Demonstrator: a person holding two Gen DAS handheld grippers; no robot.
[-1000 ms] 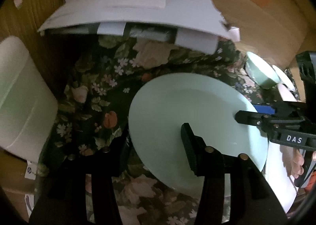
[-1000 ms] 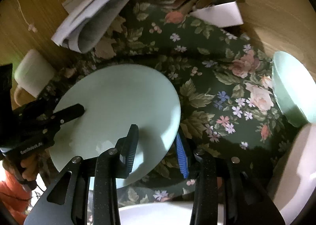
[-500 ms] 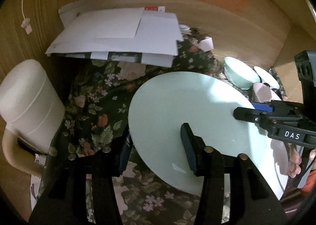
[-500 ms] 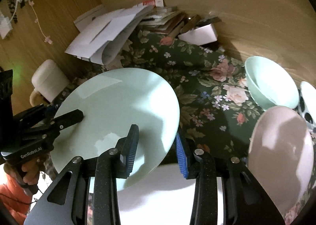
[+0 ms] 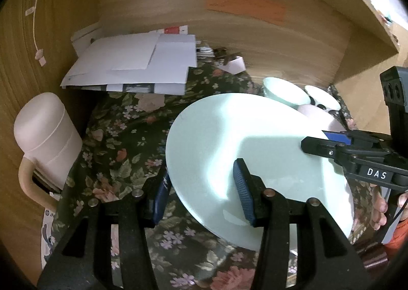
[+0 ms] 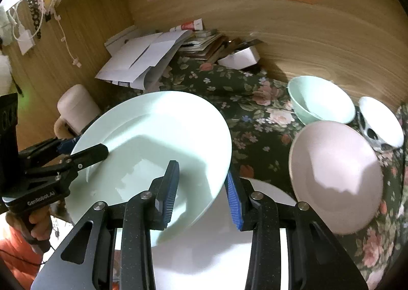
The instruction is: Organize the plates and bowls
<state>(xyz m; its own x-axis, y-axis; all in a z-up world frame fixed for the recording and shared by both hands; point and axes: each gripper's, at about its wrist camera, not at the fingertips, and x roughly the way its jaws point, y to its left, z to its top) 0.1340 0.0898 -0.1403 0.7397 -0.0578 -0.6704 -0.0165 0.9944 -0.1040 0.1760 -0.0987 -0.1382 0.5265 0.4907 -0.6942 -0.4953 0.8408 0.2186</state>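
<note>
Floral cloth [image 6: 257, 111] covers the desk beneath a pale green plate [image 6: 158, 142] carried above it. Nearest, the right gripper [image 6: 201, 185] pinches its near-right rim; the left gripper [image 5: 204, 188] pinches the opposite edge. Round, it has no long axis; its face tips up-left. Keep both grips matched and level toward the white plate [image 6: 204, 246], clear of the far bowls [image 6: 321, 104].

A wide strip of flowered cloth [image 6: 257, 121] lies bare between the raised green plate [image 6: 158, 137] and three bowls crowded at right: pink [image 6: 334, 175], green [image 6: 321, 101], white [image 6: 382, 119]. A paper pile [image 6: 142, 60] blocks the upper left corner, a white jug [image 6: 76, 109] the left edge, and a wooden wall [image 6: 306, 35] closes the back.
</note>
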